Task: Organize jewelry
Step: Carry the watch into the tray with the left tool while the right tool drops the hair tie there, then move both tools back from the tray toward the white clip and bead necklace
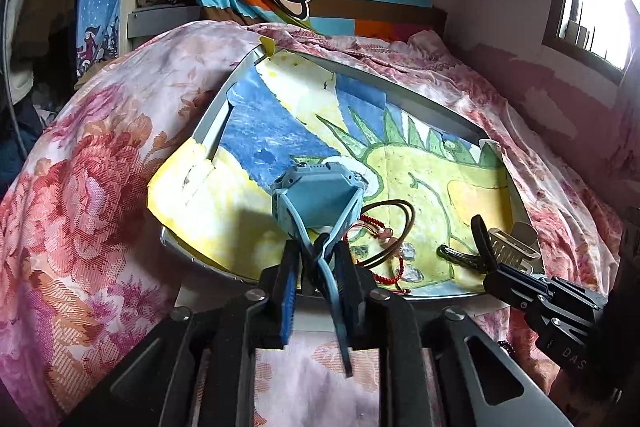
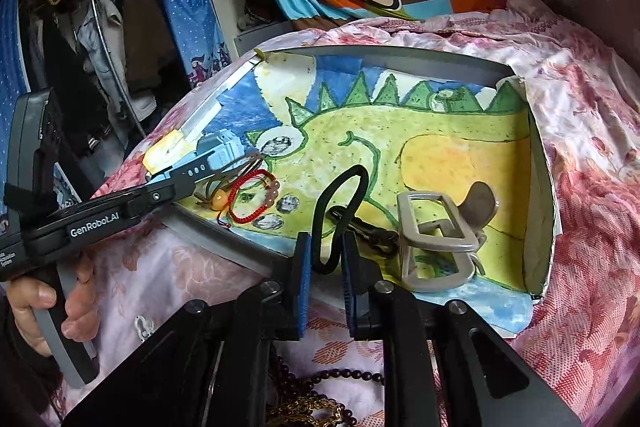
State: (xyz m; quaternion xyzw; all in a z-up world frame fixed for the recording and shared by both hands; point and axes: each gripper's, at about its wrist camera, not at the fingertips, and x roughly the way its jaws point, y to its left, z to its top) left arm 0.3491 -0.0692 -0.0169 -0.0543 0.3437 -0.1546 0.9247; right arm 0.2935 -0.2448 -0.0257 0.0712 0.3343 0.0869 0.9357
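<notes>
Reaching over the near rim of a shallow grey tray (image 1: 208,123) that sits on a floral bedspread (image 1: 80,187), both grippers work at its front edge. Left gripper (image 1: 316,255): jaws narrow, the two ends of a light blue watch (image 1: 316,195) strap crossing between the blue pads; whether the pads actually press the strap cannot be told. Watch body lies on the tray's painted paper lining (image 1: 432,179), just inside the near-left part.

Right gripper (image 2: 326,259): jaws narrow, a black hair tie (image 2: 340,203) looped up between the pads, its lower bend in the gap; contact with the pads cannot be told.

Near-centre of tray: red cord bracelet (image 2: 250,199) with pale beads, tangled beside a brown cord loop (image 1: 394,223). Near-right: grey hair claw (image 2: 436,239), with a dark clip (image 2: 368,231) touching its left side.

Open room: far half of the tray is bare lining, right up to the far and right walls. Near edge is crowded. Outside the tray, dark bead strands (image 2: 344,379) lie on the bedspread under the right gripper. A hand (image 2: 52,311) grips the left gripper's handle at far left.
</notes>
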